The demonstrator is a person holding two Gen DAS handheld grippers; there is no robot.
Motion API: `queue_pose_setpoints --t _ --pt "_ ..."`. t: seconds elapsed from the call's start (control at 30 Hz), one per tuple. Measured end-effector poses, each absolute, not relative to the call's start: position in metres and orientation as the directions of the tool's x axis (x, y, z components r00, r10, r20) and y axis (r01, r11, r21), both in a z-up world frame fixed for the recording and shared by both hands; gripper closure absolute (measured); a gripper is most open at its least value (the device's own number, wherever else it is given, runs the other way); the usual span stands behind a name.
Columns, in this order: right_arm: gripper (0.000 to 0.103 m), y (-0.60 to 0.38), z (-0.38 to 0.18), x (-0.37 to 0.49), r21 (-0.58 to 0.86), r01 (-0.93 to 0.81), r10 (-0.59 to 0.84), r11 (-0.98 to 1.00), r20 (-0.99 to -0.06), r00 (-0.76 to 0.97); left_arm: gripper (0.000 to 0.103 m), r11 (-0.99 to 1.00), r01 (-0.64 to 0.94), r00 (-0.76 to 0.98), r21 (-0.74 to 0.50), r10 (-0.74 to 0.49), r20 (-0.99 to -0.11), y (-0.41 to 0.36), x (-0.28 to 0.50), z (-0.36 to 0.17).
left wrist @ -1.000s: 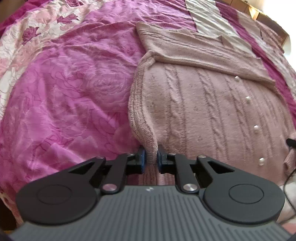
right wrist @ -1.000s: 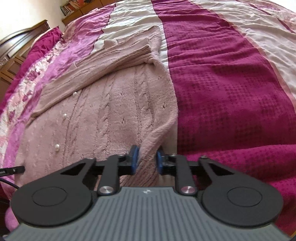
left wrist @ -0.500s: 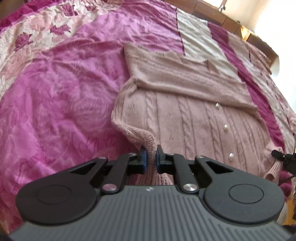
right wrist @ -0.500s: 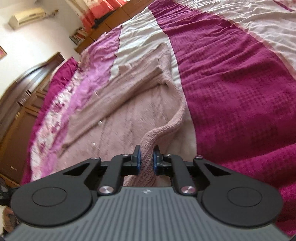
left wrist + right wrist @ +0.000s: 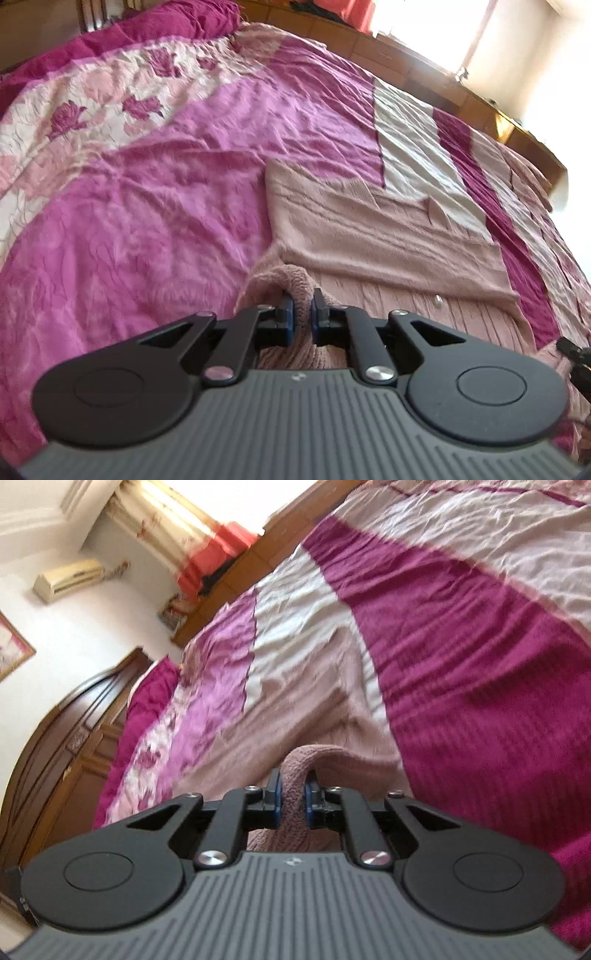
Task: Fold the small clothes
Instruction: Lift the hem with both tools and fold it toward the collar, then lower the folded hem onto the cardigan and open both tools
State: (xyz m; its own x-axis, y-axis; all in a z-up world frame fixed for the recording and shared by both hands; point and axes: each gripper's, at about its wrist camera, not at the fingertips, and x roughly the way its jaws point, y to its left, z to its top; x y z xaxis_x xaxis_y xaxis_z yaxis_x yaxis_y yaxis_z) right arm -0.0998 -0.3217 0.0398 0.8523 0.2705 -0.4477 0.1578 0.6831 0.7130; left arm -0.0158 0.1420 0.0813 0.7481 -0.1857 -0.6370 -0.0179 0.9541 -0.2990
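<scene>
A pale pink cable-knit cardigan (image 5: 388, 240) with pearl buttons lies on the bed, its sleeves folded across the upper part. My left gripper (image 5: 303, 312) is shut on the cardigan's lower left hem corner, lifted and curled over toward the sleeves. My right gripper (image 5: 293, 797) is shut on the cardigan's (image 5: 295, 716) lower right hem corner, lifted the same way. The right wrist view is blurred. The part of the cardigan under both grippers is hidden.
The bed cover has bright pink floral (image 5: 129, 221), cream (image 5: 410, 147) and dark magenta (image 5: 480, 701) panels. A dark wooden headboard (image 5: 66, 746) stands at the left of the right wrist view. A wooden ledge (image 5: 406, 62) runs along the far bed edge under a bright window.
Both grippers have lifted the hem corners and carried them forward over the cardigan's body toward the folded sleeves. The views have tilted up, showing more of the room.
</scene>
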Motion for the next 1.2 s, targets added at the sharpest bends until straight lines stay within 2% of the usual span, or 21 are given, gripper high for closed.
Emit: queue_pose_setpoints --t 0.17,0.27,0.4,0.53,0.8,0.87,0.93,1.03,1.2 --pt "0.091 -0.326 0.037 -0.080 0.725 0.176 0.225 0.666 -0.420 0.879 0.092 0.948 -0.049 0.758 -0.315 -0.170 -0.630 0.141 0.006 0.078" --pt "0.091 -0.327 0.033 -0.066 0.723 0.188 0.201 0.665 -0.415 0.887 0.092 0.957 -0.061 0.756 -0.284 -0.142 -0.639 0.137 0.020 0.071" --pt "0.091 -0.328 0.020 -0.046 0.693 0.233 0.152 0.682 -0.446 0.882 0.092 0.966 -0.088 0.732 -0.245 -0.104 -0.673 0.132 0.039 0.054" --pt "0.091 -0.321 0.002 -0.028 0.594 0.282 0.085 0.753 -0.513 0.854 0.092 0.977 -0.099 0.710 -0.190 -0.065 -0.702 0.129 0.055 0.033" --pt "0.090 -0.306 -0.013 -0.017 0.477 0.278 0.035 0.834 -0.549 0.835 0.088 0.991 -0.067 0.723 -0.118 -0.034 -0.690 0.121 0.058 0.025" --pt "0.090 -0.309 -0.012 -0.018 0.492 0.281 0.045 0.824 -0.552 0.833 0.087 0.993 -0.054 0.720 -0.108 -0.036 -0.693 0.119 0.057 0.028" --pt "0.089 -0.312 -0.010 -0.020 0.510 0.284 0.057 0.812 -0.553 0.831 0.077 0.993 -0.046 0.715 -0.107 -0.042 -0.698 0.118 0.055 0.031" --pt "0.081 -0.313 -0.005 -0.025 0.529 0.279 0.073 0.802 -0.550 0.832 0.062 0.995 -0.034 0.712 -0.097 -0.044 -0.701 0.114 0.049 0.037" --pt "0.064 -0.311 0.005 -0.039 0.528 0.274 0.075 0.804 -0.548 0.833 0.059 0.997 -0.012 0.711 -0.070 -0.040 -0.702 0.110 0.038 0.043"
